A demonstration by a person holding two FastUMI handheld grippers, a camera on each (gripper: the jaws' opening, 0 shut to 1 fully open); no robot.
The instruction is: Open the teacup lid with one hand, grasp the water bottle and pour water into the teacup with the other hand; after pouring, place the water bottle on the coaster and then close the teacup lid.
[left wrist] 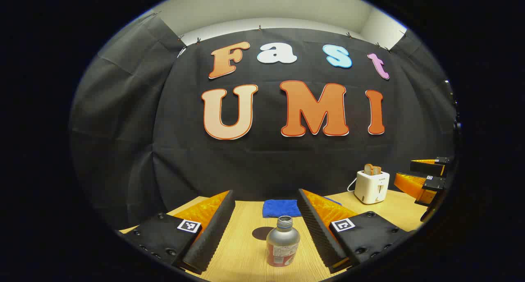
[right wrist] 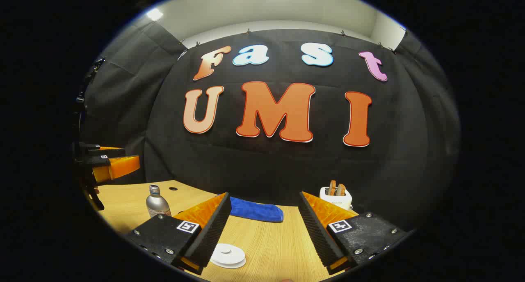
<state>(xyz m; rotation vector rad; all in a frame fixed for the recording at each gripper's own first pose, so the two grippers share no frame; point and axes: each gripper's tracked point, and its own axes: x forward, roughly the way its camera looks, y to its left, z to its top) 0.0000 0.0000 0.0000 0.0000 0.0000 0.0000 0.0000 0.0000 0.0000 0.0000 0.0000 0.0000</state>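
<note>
Framing the water bottle (left wrist: pixel 282 241) on the table (left wrist: pixel 242 249), the left tongs (left wrist: pixel 266 237) are hanging apart—ready to clamp—while the right tongs (right wrist: pixel 262 232) are gaping above a white lid (right wrist: pixel 228 255).

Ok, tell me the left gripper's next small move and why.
Probably ease the left gripper forward and down around the water bottle: its jaws stand open, the bottle stands upright on the table between its fingers, uncapped and not yet gripped.
</note>
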